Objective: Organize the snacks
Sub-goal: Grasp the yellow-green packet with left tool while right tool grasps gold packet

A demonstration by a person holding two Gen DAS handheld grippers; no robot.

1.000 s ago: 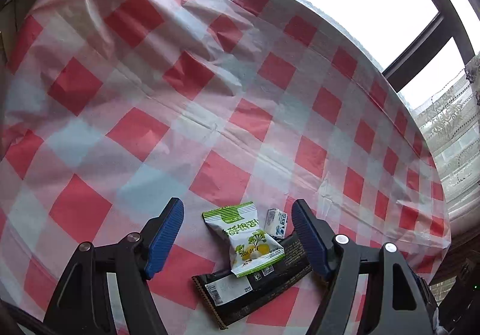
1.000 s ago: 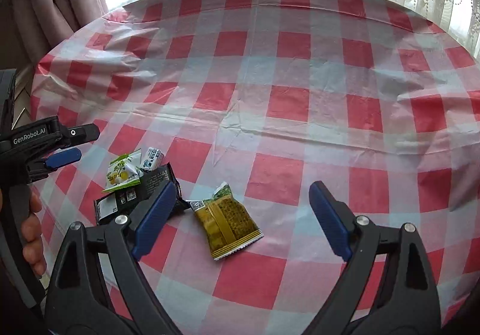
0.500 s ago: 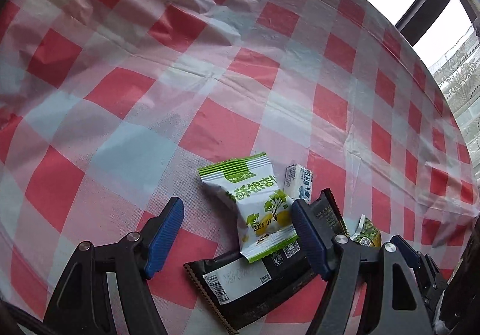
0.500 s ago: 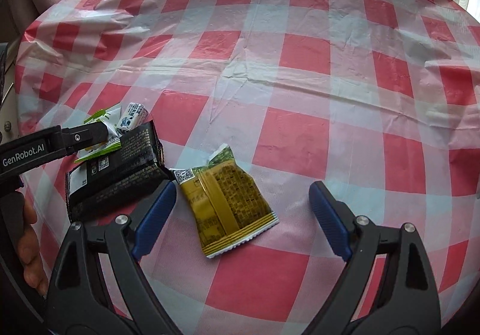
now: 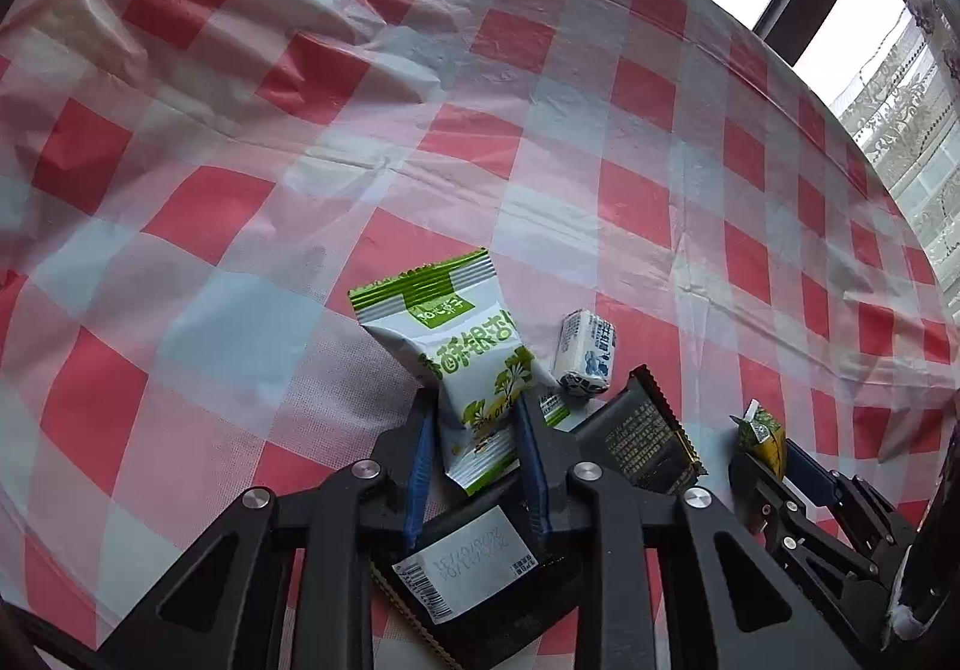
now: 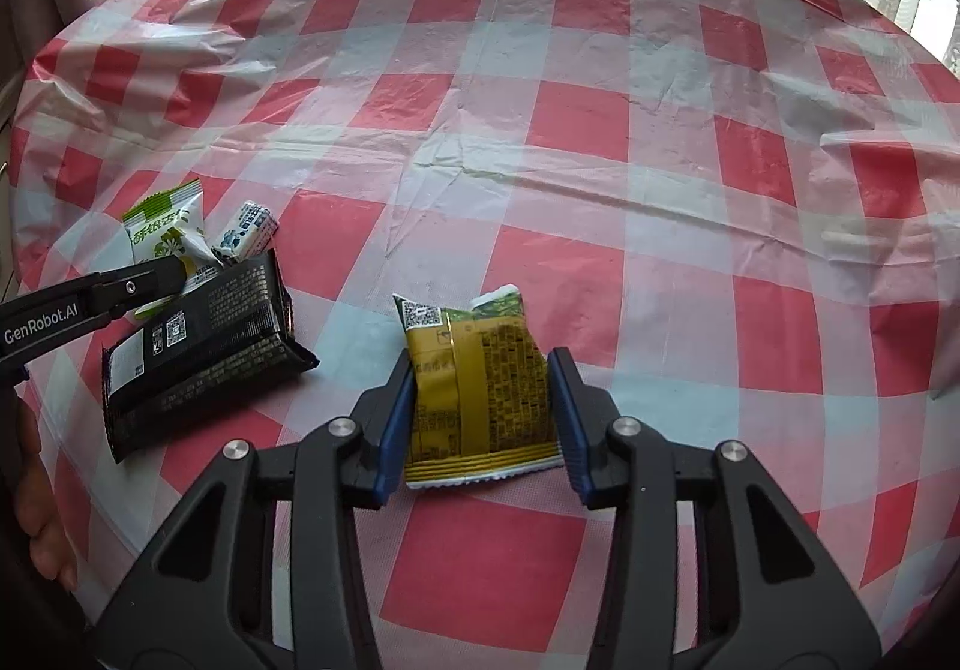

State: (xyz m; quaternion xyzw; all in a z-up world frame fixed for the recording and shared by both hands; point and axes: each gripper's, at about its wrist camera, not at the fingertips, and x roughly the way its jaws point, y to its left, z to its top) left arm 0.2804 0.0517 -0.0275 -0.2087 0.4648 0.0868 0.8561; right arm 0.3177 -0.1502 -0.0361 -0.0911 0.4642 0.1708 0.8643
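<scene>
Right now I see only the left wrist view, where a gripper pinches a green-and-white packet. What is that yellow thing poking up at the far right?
Observer: A yellow packet printed with text and a QR code. The right gripper is closing its jaws on it, one pad on each side.
Operator: Is it piled on the other snacks?
Observer: No. It touches no other packet, and the black packet lies apart to its left on the checked tablecloth.
Operator: Anything about my own gripper that I can't see?
Observer: Yes. The left gripper, shut on the green-and-white packet, has "GenRobot.AI" written along its side.
</scene>
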